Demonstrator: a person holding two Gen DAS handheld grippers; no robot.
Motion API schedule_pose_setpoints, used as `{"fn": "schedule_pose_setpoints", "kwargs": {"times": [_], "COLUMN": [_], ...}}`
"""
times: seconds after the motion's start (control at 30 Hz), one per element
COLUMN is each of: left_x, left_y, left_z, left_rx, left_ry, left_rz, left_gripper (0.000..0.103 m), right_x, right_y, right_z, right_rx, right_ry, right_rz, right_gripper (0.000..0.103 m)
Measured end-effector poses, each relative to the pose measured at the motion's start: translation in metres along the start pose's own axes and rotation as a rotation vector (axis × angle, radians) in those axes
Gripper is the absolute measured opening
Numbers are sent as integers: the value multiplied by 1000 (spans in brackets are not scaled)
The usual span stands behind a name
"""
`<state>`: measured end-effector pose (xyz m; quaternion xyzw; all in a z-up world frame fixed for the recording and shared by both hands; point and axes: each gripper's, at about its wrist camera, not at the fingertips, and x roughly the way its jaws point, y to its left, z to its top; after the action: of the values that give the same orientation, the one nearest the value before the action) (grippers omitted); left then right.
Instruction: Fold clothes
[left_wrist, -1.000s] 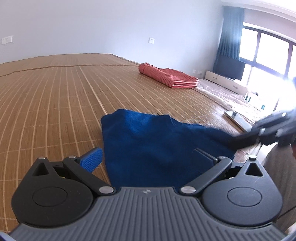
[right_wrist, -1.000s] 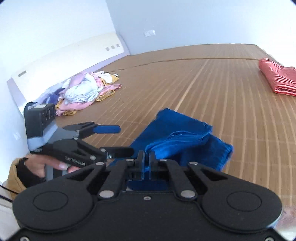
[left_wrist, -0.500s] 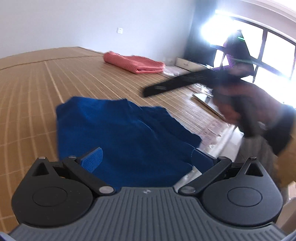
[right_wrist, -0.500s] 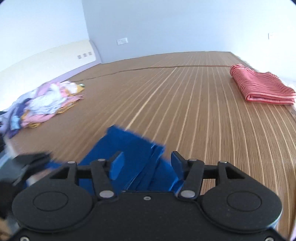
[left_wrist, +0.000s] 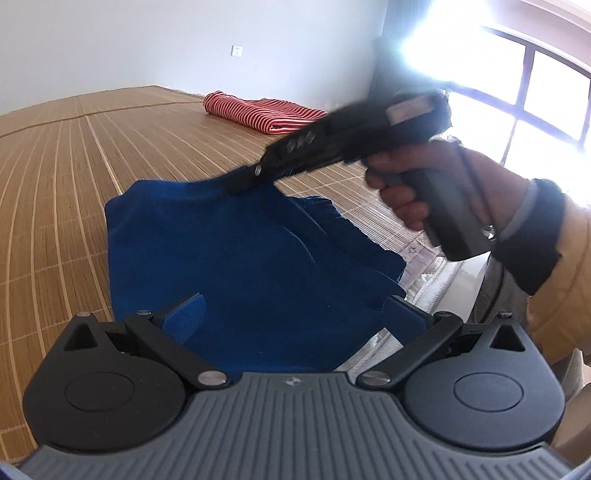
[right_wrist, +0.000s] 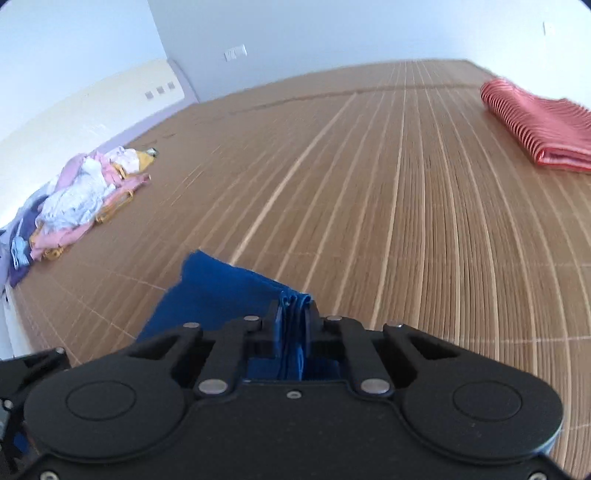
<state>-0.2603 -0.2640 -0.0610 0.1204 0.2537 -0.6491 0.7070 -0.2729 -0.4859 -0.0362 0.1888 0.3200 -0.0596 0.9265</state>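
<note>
The blue garment (left_wrist: 240, 258) is spread on the bamboo mat (left_wrist: 55, 184). Its bunched far edge is being clamped by the closing right gripper (right_wrist: 293, 317), seen close only in the right view. The left gripper (left_wrist: 295, 314) is held wide open over the cloth. An unfolded clothes pile (right_wrist: 74, 199) at ten o'clock appears only in the right view; the person's hand (left_wrist: 424, 184) only in the left.

I see a bamboo mat (right_wrist: 369, 184) covering the whole bed surface. Blue garment (left_wrist: 236, 258) lies on it at the near edge, partly folded, one corner bunched up. Folded red striped cloth (left_wrist: 266, 116) sits farther back, well apart from it. Loose pile of pink, white and yellow clothes (right_wrist: 81, 199) sits by the headboard side.
</note>
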Motion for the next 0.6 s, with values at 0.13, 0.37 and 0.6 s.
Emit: {"fn": "schedule_pose_setpoints", "kwargs": {"times": [0.13,0.37,0.6], "left_x": [0,3,-7], "left_y": [3,5,12], "left_z": [0,0,1], "left_rx": [-14,-9,8], "left_ry": [-4,13,4], "left_rz": [2,15,85], "left_gripper": [103,103,103], "right_x": [-27,-34,-29], "right_y": [19,33,19], "right_z": [9,10,-10], "right_rx": [-19,-130,-163], "right_ry": [-61,-38,-16], "right_rz": [-20,-222,-341], "right_gripper": [13,16,37]}}
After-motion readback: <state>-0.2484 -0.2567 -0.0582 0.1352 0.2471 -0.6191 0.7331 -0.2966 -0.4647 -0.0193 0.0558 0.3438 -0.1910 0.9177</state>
